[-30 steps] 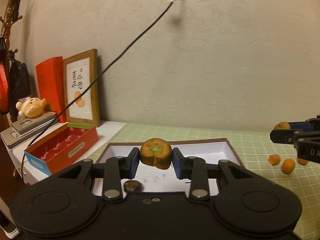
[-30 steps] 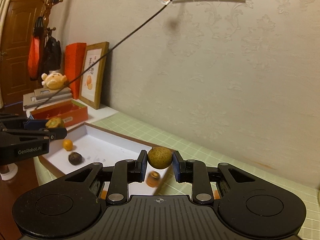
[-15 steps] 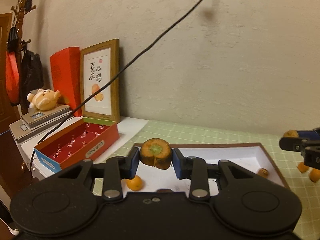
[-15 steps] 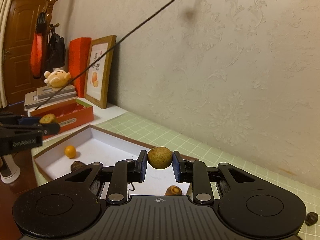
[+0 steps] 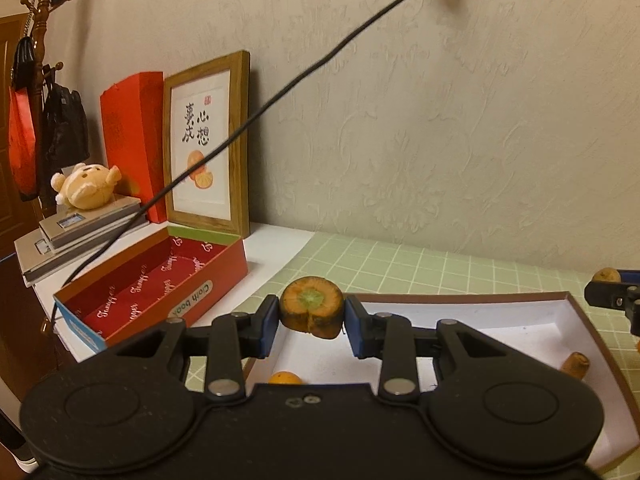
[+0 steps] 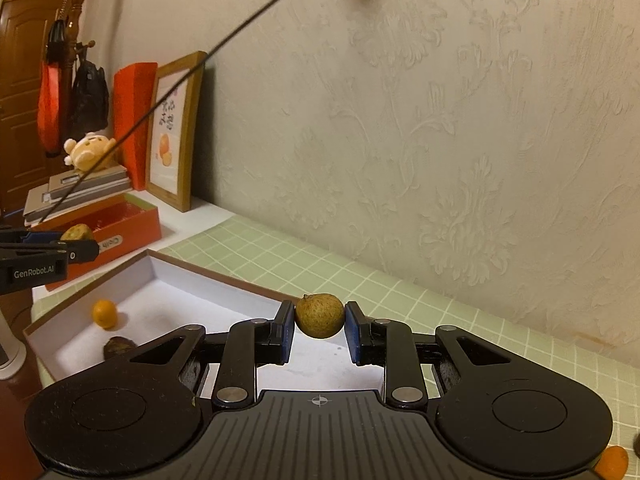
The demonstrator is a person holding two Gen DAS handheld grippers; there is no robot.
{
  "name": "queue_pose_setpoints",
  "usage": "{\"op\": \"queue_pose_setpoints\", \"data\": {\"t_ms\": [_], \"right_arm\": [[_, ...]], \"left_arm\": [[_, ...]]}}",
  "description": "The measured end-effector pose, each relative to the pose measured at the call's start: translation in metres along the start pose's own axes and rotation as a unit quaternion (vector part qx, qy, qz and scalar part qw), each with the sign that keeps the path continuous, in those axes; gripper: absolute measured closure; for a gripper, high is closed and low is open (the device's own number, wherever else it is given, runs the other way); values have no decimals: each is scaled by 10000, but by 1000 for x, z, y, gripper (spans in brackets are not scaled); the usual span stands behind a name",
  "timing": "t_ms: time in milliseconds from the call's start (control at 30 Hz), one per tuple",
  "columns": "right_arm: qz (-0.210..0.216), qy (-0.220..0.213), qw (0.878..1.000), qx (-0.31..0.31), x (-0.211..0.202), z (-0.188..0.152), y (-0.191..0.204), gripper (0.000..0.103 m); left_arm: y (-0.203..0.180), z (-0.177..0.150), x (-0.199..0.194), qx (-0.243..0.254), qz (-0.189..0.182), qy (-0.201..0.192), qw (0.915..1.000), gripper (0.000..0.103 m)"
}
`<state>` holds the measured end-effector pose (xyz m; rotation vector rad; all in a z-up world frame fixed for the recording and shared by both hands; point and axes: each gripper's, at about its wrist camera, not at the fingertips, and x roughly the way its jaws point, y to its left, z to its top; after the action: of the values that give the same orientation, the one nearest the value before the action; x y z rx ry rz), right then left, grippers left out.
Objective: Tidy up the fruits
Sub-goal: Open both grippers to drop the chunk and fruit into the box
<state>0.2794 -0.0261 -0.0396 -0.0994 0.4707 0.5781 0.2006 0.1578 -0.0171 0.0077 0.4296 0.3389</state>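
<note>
Nearest in the left wrist view, a cut orange chunk with a green core (image 5: 311, 311) is pinched between the blue pads of the left gripper (image 5: 311, 322), jaws closed snug on it, and it's held up over the near-left corner of the white tray (image 5: 560, 322). Over on the other camera, a small speckled brown-green fruit (image 6: 319, 315) is clamped the same way by the right gripper (image 6: 319, 326), jaws squeezed right down on it, above the tray's far edge. Down inside the tray a small orange fruit (image 6: 105, 313) and a dark shrivelled fruit (image 6: 119, 347) can be seen at the left end, and a stubby orange piece (image 5: 575, 364) is lying at the right end. "GenRobot.AI" can be read in white on the side of the left gripper where it pokes into the right wrist view. The tray is sat on a green checked mat (image 6: 460, 312). Left of it, an open red box (image 5: 152, 284) is parked, printed all over inside with a cursive word too small to be made out, and a side label reading something like "Cloth book". Further back, a plush toy (image 5: 86, 186) is lying on stacked scales, and a framed print (image 5: 208, 148) with calligraphy and an orange is leaned on the wall beside a red carton (image 5: 134, 144). A black cable (image 5: 320, 66) is strung diagonally across in front of the print.
</note>
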Motion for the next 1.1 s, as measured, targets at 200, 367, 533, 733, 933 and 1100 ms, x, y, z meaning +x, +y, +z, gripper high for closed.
{"op": "queue_pose_setpoints", "data": {"t_ms": [200, 367, 533, 733, 933, 1100], "right_arm": [[-1, 69, 9999, 76, 18, -2, -7, 76], [1, 81, 9999, 132, 26, -1, -10, 76], [182, 221, 9995, 143, 38, 0, -7, 76], [-327, -11, 9995, -30, 37, -5, -4, 0], [-298, -27, 9995, 54, 35, -4, -6, 0], [-244, 47, 9996, 96, 34, -3, -5, 0]], "left_arm": [[2, -2, 15, -76, 35, 72, 9999, 78], [2, -3, 21, -125, -15, 145, 9998, 78], [-6, -6, 23, -76, -131, 140, 9998, 77], [-15, -10, 15, 229, 186, -286, 9992, 6], [-10, -9, 17, 140, 171, -230, 9995, 6], [-8, -9, 8, 117, 207, -259, 9994, 6]]}}
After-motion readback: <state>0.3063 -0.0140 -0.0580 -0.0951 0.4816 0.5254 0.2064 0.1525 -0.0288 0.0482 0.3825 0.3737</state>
